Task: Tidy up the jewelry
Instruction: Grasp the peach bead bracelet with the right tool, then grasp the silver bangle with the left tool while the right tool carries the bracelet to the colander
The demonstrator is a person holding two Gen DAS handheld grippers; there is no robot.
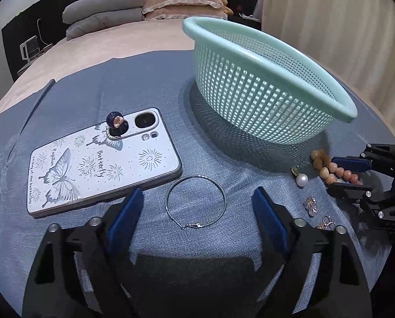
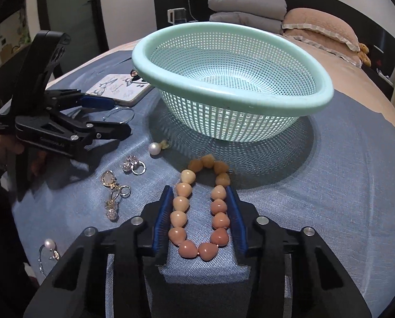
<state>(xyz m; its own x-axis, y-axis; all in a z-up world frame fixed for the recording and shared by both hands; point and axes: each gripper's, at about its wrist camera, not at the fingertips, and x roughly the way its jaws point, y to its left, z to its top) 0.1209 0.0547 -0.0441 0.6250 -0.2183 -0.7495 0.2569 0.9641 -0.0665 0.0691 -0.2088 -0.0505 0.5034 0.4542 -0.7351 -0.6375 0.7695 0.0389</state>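
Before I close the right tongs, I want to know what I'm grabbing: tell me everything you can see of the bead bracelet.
The bead bracelet is a closed loop of glossy, rounded, heart-like beads, shading from peach-pink near the camera to duller tan-yellow at the far end. It lies flat on the blue cloth, stretched into a long oval just in front of the mint basket. The right tongs straddle it, open, blue pads close beside both bead rows.

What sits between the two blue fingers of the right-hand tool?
The bead bracelet lies between the right gripper's open fingers, on the blue cloth; the right wrist view shows it.
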